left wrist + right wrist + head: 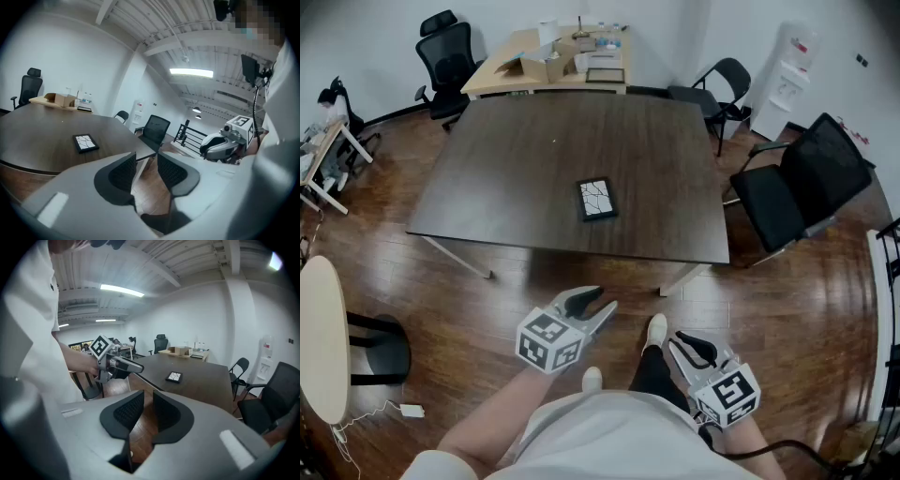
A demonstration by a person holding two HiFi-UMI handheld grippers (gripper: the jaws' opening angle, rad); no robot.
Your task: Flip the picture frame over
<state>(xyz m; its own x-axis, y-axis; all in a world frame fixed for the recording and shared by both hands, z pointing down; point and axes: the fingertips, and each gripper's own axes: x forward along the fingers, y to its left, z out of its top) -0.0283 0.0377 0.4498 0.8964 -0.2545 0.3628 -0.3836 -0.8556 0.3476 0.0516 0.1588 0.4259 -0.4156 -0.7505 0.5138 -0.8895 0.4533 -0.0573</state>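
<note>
The picture frame (596,199) is a small black frame with a white cracked-line pattern. It lies flat, pattern up, near the front middle of the dark table (534,169); it also shows as the frame (85,142) and the frame (174,377). Both grippers hang in front of the table, over the wood floor and well short of the frame. My left gripper (606,299) (146,161) is open by a modest gap with nothing in it. My right gripper (677,339) (148,401) shows a narrower gap, also with nothing in it. Each gripper view shows the other gripper (220,145) (126,366).
Black chairs (797,187) stand to the right of the table, and an office chair (448,52) at the far left. A light desk (548,61) with boxes stands behind. A round pale table (323,337) is at my left. The person's shoes (656,328) are below the table's front edge.
</note>
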